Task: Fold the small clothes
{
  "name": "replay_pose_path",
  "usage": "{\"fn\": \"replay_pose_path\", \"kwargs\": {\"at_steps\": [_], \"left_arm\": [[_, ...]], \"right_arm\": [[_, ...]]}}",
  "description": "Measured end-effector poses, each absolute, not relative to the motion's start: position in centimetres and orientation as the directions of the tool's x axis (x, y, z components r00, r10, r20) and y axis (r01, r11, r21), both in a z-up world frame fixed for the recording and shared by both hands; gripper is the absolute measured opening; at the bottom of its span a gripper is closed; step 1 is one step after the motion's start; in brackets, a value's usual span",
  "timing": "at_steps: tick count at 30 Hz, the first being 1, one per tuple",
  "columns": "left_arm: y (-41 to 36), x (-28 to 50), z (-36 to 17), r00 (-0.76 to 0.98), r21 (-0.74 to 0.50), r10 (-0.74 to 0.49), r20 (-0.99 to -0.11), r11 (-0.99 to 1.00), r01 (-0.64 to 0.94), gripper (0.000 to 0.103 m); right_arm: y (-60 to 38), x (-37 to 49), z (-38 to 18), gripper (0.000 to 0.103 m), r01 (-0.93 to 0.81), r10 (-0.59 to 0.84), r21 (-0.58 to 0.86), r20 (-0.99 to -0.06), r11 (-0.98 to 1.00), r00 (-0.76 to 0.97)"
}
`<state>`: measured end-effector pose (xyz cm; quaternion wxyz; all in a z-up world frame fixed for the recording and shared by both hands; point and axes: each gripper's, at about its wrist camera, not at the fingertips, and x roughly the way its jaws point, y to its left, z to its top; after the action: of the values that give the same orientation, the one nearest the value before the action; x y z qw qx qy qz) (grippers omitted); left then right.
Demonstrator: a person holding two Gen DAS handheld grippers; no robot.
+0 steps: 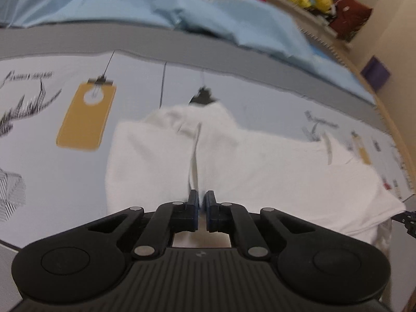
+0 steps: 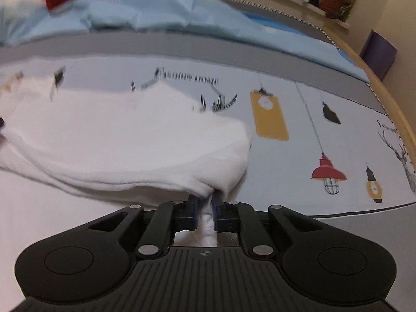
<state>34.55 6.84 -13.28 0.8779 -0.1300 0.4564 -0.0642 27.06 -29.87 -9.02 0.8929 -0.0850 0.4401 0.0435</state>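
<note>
Gripping the white garment (image 1: pixel 260 171) at its near edge, both tongs are closed down on cloth. The left tongs (image 1: pixel 202 202) stand nearly shut, and a thin pleat of the fabric rises from between the pads and runs away from them up the middle of the garment. The right tongs (image 2: pixel 206 201) are narrow too, with a bunched tuft of the same white cloth (image 2: pixel 124 140) pinched between the pads and trailing back toward the body of the tool.

The garment lies on a bed, spread flat on a printed sheet (image 1: pixel 46 171) with lamp and lettering motifs; a yellow tag print (image 1: pixel 85 114) sits just beyond the garment's left end in the left view. Taking the garment as landmark: it stretches away from both tongs, its long axis running crosswise between them, so each hand holds one end of the near edge. A pale blue blanket (image 1: pixel 182 7) lies well beyond its far edge.

The likely next move is carrying the near edge over toward the far one; neither hand looks nearer, so an even fold would need both to travel together.
</note>
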Motion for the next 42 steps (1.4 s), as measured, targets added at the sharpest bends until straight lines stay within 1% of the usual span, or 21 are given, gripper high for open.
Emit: {"fn": "replay_pose_path", "kwargs": {"at_steps": [2,4,6,9,12,15,17,19,21,22,23,24,25,28,30,31,32,36,38,39,42], "left_arm": [[7.2,34.3,-12.1,0.572,-0.292,-0.238,-0.785,0.956,-0.004,0.005],[7.5,34.0,-11.7,0.548,-0.297,-0.244,-0.800,0.955,-0.007,0.005],[7.6,33.8,-12.4,0.489,-0.256,-0.215,-0.846,0.967,-0.017,0.005],[7.5,33.6,-14.0,0.398,-0.215,-0.193,-0.897,0.976,-0.012,0.005],[7.4,33.1,-12.5,0.462,-0.170,-0.155,-0.873,0.985,0.008,0.006],[7.2,32.8,-11.2,0.526,-0.207,-0.185,-0.830,0.978,0.017,0.006],[6.8,32.9,-11.4,0.537,-0.223,-0.211,-0.817,0.974,0.044,0.006],[6.1,33.1,-12.6,0.526,-0.202,-0.212,-0.823,0.976,0.077,0.006],[5.8,33.3,-14.9,0.463,-0.139,-0.158,-0.872,0.987,0.075,0.006],[5.9,33.3,-15.8,0.439,-0.120,-0.133,-0.889,0.991,0.058,0.010],[6.3,33.2,-15.7,0.449,-0.141,-0.147,-0.881,0.989,0.047,0.010],[6.4,33.4,-15.4,0.441,-0.151,-0.152,-0.885,0.988,0.036,0.010],[6.5,33.5,-14.8,0.447,-0.157,-0.154,-0.881,0.987,0.031,0.010],[6.6,33.1,-14.1,0.491,-0.164,-0.173,-0.854,0.985,0.061,0.010],[6.5,33.0,-15.6,0.432,-0.116,-0.128,-0.893,0.992,0.054,0.011],[6.6,32.6,-15.8,0.442,-0.120,-0.132,-0.887,0.991,0.053,0.011],[6.5,32.5,-15.4,0.441,-0.113,-0.127,-0.889,0.992,0.059,0.012],[6.8,30.9,-12.2,0.486,-0.139,-0.151,-0.861,0.988,0.061,0.017],[7.4,29.2,-10.3,0.524,-0.146,-0.157,-0.837,0.987,0.063,0.032],[7.6,28.4,-9.4,0.536,-0.142,-0.149,-0.831,0.988,0.055,0.035],[8.0,25.5,-6.6,0.559,-0.115,-0.117,-0.821,0.993,0.039,0.035]], "right_arm": [[-30.7,26.6,-8.3,0.009,-0.149,-0.027,-0.147,-0.795,0.978,0.607],[-31.8,26.7,-9.3,0.009,-0.146,-0.059,-0.165,-0.834,0.975,0.549],[-32.4,26.9,-10.9,0.008,-0.166,-0.114,-0.214,-0.876,0.963,0.469],[-32.9,26.8,-11.7,0.008,-0.167,-0.217,-0.315,-0.874,0.934,0.434],[-34.0,26.7,-8.7,0.008,-0.069,-0.153,-0.215,-0.853,0.974,0.500],[-34.4,26.4,-5.5,0.009,-0.026,-0.008,-0.032,-0.770,0.999,0.638],[-34.1,26.5,-4.8,0.012,-0.029,0.067,0.066,-0.717,0.997,0.694],[-33.7,27.3,-5.7,0.017,-0.047,0.135,0.143,-0.707,0.989,0.694],[-32.8,28.4,-8.4,0.019,-0.065,0.128,0.112,-0.776,0.992,0.618],[-32.6,28.9,-10.3,0.019,-0.048,0.055,0.034,-0.833,0.998,0.551],[-32.6,29.2,-12.3,0.021,-0.031,-0.027,-0.046,-0.884,0.998,0.466],[-33.0,29.3,-13.6,0.029,-0.010,-0.075,-0.087,-0.907,0.996,0.415],[-33.5,29.2,-13.6,0.032,0.020,-0.077,-0.075,-0.904,0.997,0.420],[-33.8,29.1,-11.8,0.030,0.006,0.002,0.006,-0.860,1.000,0.510],[-33.6,29.2,-13.1,0.030,-0.006,-0.058,-0.069,-0.885,0.998,0.462],[-33.7,29.3,-13.9,0.038,-0.001,-0.084,-0.094,-0.901,0.996,0.426],[-34.2,29.2,-14.1,0.040,0.026,-0.084,-0.081,-0.900,0.996,0.427],[-35.4,28.3,-10.6,0.040,0.123,-0.058,0.005,-0.861,0.992,0.505],[-35.2,26.9,-8.2,0.040,0.120,-0.042,0.031,-0.823,0.992,0.567],[-35.2,26.2,-7.2,0.040,0.118,-0.027,0.053,-0.809,0.992,0.587],[-35.9,23.9,-4.6,0.040,0.148,0.037,0.157,-0.798,0.977,0.601]]}}
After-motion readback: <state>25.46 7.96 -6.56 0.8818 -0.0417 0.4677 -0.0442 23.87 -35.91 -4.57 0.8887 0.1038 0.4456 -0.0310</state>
